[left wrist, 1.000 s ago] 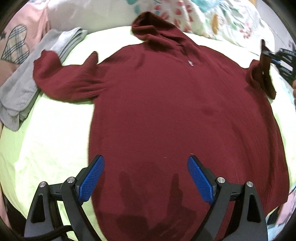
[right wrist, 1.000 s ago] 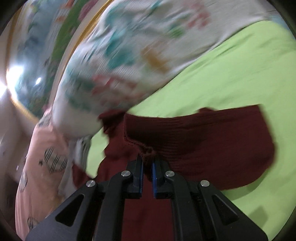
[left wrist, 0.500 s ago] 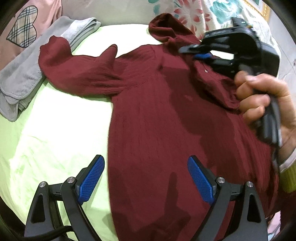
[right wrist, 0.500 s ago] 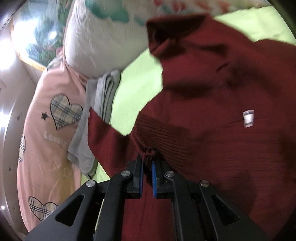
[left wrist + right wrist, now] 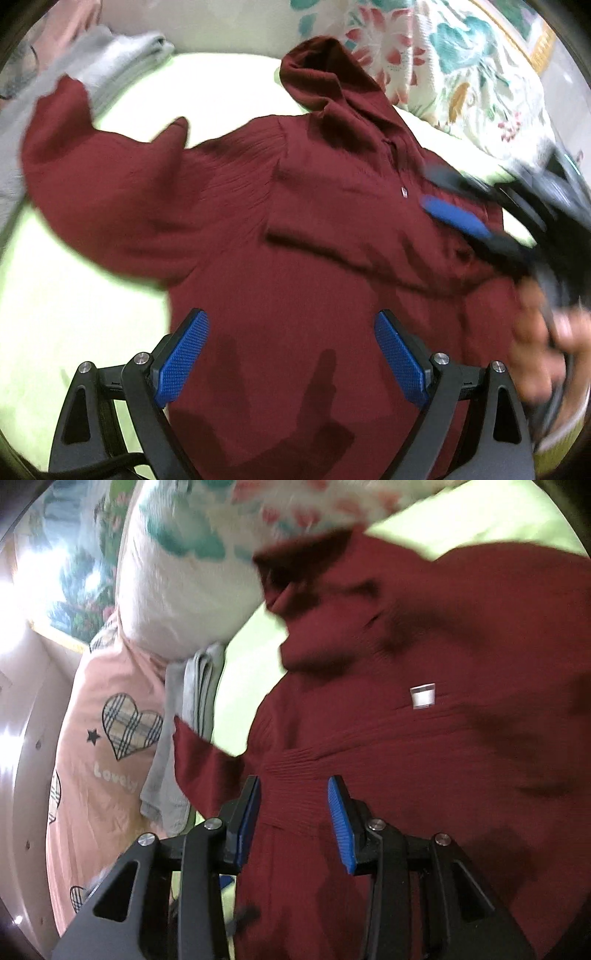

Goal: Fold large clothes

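Opening over the folded-in sleeve (image 5: 295, 775), the right gripper (image 5: 293, 819) is pinching nothing; the springy knit may slide back. The left gripper (image 5: 291, 362) is hovering spread above the sweater (image 5: 295, 258).

Bare green sheet (image 5: 74, 302) left of the sweater (image 5: 295, 277) is wide open. Folded grey clothes (image 5: 110, 62) and the floral pillow (image 5: 461, 74) crowd the far edge.

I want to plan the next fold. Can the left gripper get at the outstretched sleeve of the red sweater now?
Probably yes. The left gripper is open and empty above the sweater, and the outstretched sleeve lies uncovered on the green sheet, with nothing between.
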